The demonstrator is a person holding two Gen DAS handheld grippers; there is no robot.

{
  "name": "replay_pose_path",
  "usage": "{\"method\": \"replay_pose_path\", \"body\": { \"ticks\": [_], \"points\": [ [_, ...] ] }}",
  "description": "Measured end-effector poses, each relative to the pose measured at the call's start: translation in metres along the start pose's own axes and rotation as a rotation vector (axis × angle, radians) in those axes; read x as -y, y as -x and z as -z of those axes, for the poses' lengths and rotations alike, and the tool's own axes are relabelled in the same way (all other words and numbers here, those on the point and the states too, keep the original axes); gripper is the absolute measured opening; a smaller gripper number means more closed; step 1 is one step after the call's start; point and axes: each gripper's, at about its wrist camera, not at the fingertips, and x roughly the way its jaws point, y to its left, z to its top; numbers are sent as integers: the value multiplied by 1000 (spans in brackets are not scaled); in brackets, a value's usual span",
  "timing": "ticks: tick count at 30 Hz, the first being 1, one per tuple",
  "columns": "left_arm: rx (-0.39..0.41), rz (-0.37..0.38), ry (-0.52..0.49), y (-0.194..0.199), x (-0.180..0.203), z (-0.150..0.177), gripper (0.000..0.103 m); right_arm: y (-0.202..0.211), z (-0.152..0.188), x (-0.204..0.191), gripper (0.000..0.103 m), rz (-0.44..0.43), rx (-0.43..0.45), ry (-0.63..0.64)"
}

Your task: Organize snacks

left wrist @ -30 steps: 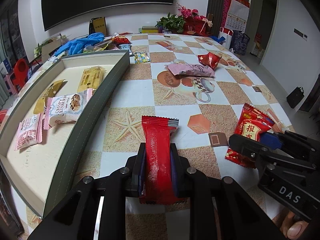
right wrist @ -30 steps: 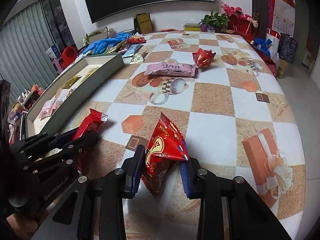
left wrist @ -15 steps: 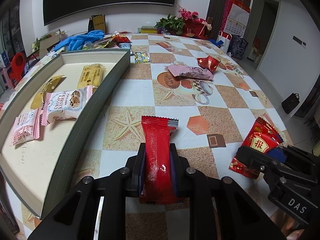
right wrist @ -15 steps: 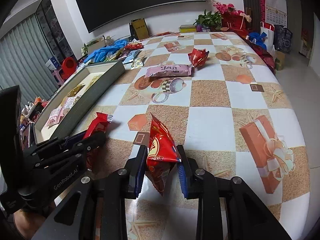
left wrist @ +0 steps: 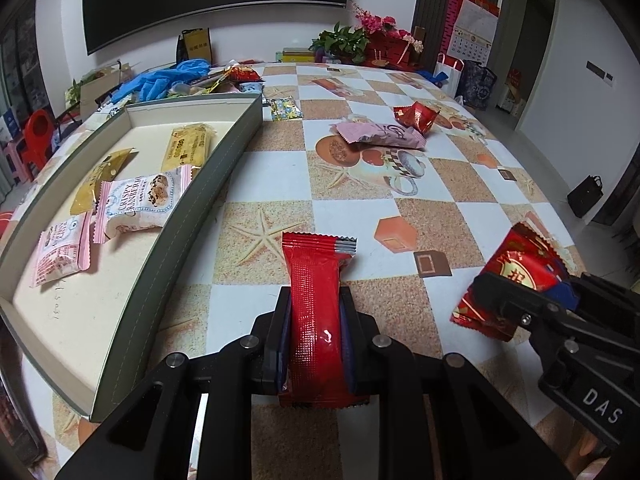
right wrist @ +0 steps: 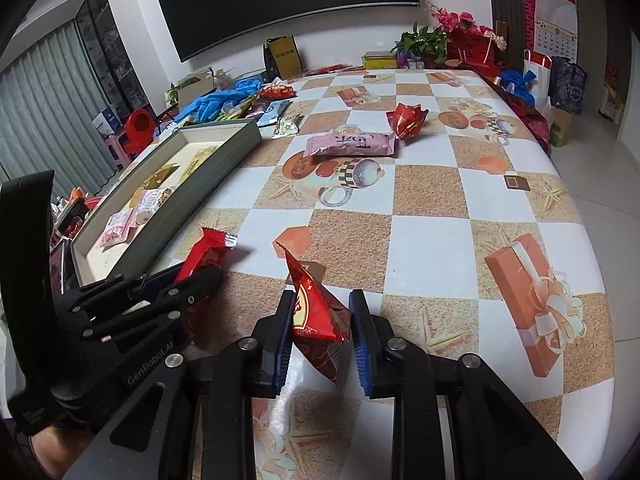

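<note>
My left gripper (left wrist: 314, 304) is shut on a long red snack bar (left wrist: 316, 312), held above the table to the right of the grey tray (left wrist: 208, 200). It also shows in the right wrist view (right wrist: 200, 258). My right gripper (right wrist: 322, 312) is shut on a red snack packet with gold print (right wrist: 318, 316), lifted off the tablecloth; the packet also shows in the left wrist view (left wrist: 520, 268). The tray holds several packets: pink ones (left wrist: 136, 200) and yellow ones (left wrist: 188, 146). A pink packet (left wrist: 380, 136) and a crumpled red packet (left wrist: 416, 116) lie farther back on the table.
A small floral packet (left wrist: 285, 108) lies by the tray's far corner. Blue gloves (left wrist: 168, 78) and a pile of wrappers crowd the far left. Plants and a red box (left wrist: 372, 40) stand at the far edge. The table's right edge drops to the floor.
Both grippers have risen with their packets. The right gripper's red packet has come up off the tablecloth and moved a little to the right. The tray's contents are unchanged.
</note>
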Motion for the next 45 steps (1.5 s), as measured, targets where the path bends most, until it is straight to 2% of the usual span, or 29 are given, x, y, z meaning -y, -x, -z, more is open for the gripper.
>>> {"method": "replay_pose_path", "body": {
  "ticks": [13, 30, 45],
  "points": [
    [10, -6, 46, 16, -19, -3, 23, 9, -6, -16, 29, -7, 26, 23],
    [6, -5, 17, 27, -16, -10, 23, 18, -11, -21, 29, 9, 39, 25],
    [15, 3, 76, 42, -42, -27, 23, 13, -35, -53, 29, -15, 34, 82]
  ]
}}
